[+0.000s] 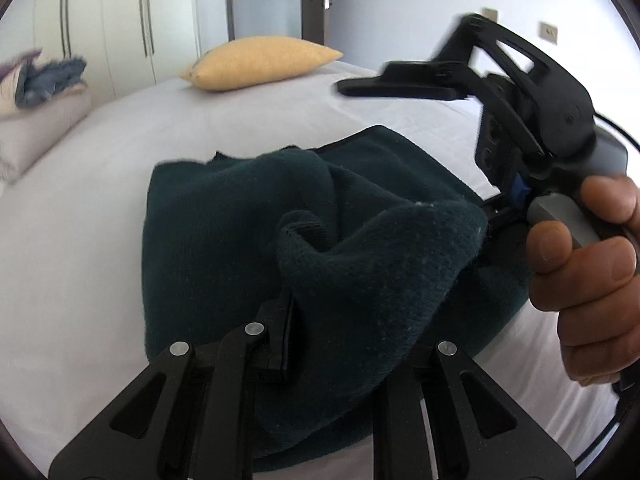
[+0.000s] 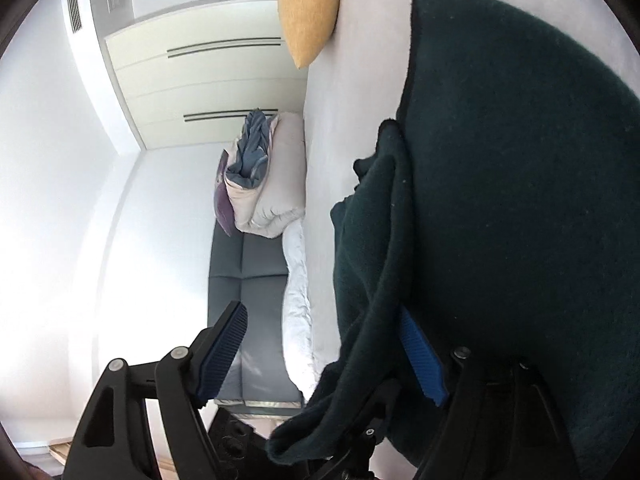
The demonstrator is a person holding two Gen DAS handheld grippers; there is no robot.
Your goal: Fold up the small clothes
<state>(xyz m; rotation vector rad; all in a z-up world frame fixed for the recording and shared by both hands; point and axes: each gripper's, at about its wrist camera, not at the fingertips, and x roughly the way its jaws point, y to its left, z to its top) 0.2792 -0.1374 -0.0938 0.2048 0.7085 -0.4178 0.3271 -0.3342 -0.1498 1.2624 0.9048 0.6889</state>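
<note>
A dark green knit garment lies crumpled on the white bed. My left gripper is low over its near edge; a fold of the cloth drapes over the right finger and hides the tips, so its state is unclear. My right gripper, held by a hand, is lifted at the garment's right side, rolled sideways. In the right wrist view that gripper is open, blue pads wide apart, and the garment hangs over the right pad without being pinched.
A yellow pillow lies at the far side of the bed. A pile of grey and blue bedding sits at the far left. White wardrobe doors and a door stand behind. A grey headboard shows in the right wrist view.
</note>
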